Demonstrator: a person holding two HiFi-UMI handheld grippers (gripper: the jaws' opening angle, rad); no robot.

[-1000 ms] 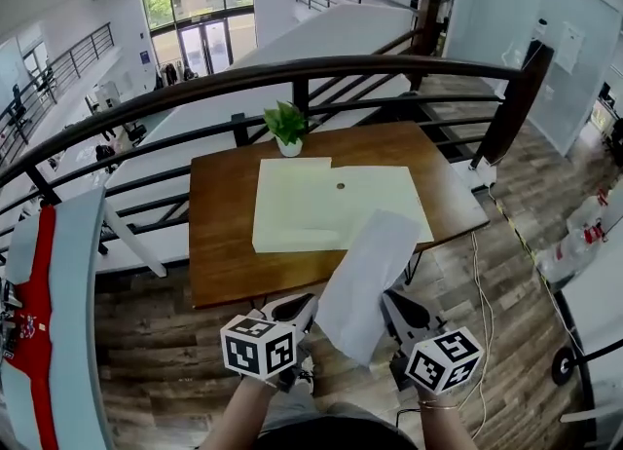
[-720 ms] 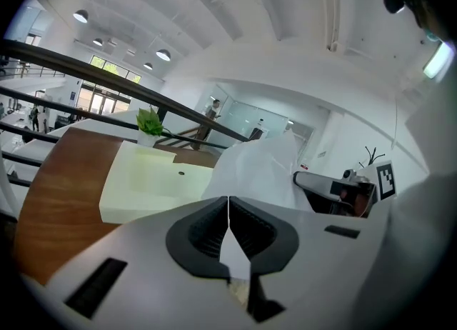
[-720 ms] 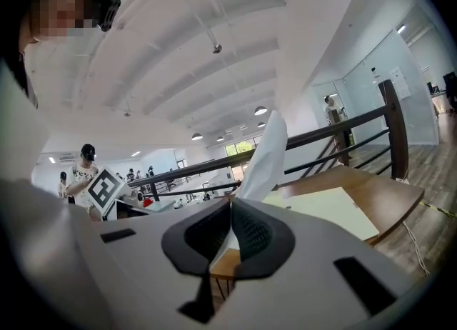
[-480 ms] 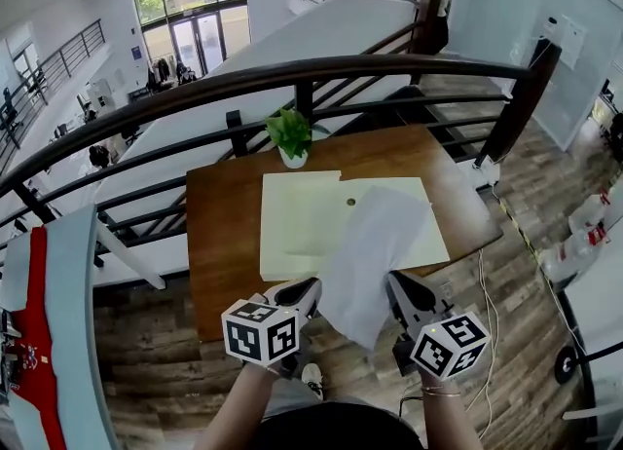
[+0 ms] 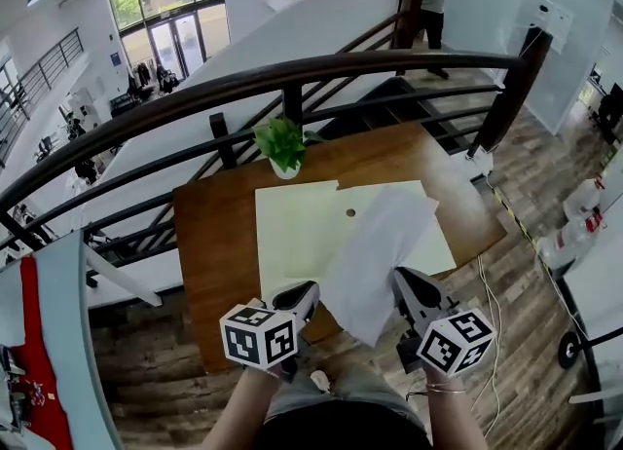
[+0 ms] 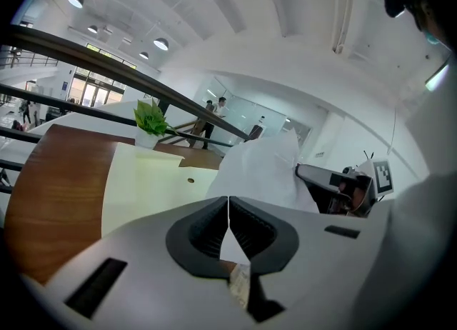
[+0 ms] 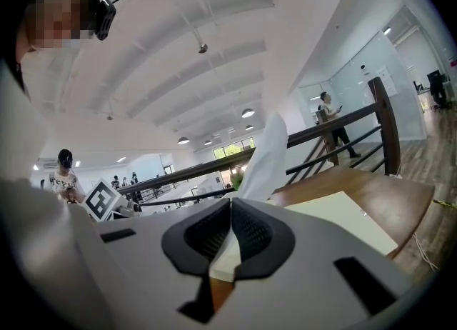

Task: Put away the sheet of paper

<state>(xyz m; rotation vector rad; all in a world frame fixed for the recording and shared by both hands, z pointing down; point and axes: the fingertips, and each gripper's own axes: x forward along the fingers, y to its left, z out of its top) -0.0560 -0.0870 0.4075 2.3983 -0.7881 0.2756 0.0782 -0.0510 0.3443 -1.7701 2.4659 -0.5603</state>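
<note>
Currently both grippers are holding the white sheet of paper (image 5: 375, 248) up over the near edge of the wooden table (image 5: 219, 243).

Left gripper (image 6: 228, 206): the jaws are pressing together on the sheet's lower left edge, and white paper is showing in the slot behind the tips.

Right gripper (image 7: 230, 203): the jaws are likewise clamping the lower right edge, with the sheet rising out of them and curling upward.

In the head view the sheet is running as a tilted strip from between the two grippers toward the far right. It is overlapping the right half of a pale yellow folder (image 5: 292, 234) that is lying open and flat on the table. Whether the sheet's far end is touching the folder, I cannot tell.

A potted plant (image 5: 282, 144) is standing at the table's far edge, just beyond the folder and in front of the dark railing (image 5: 292, 73).
</note>
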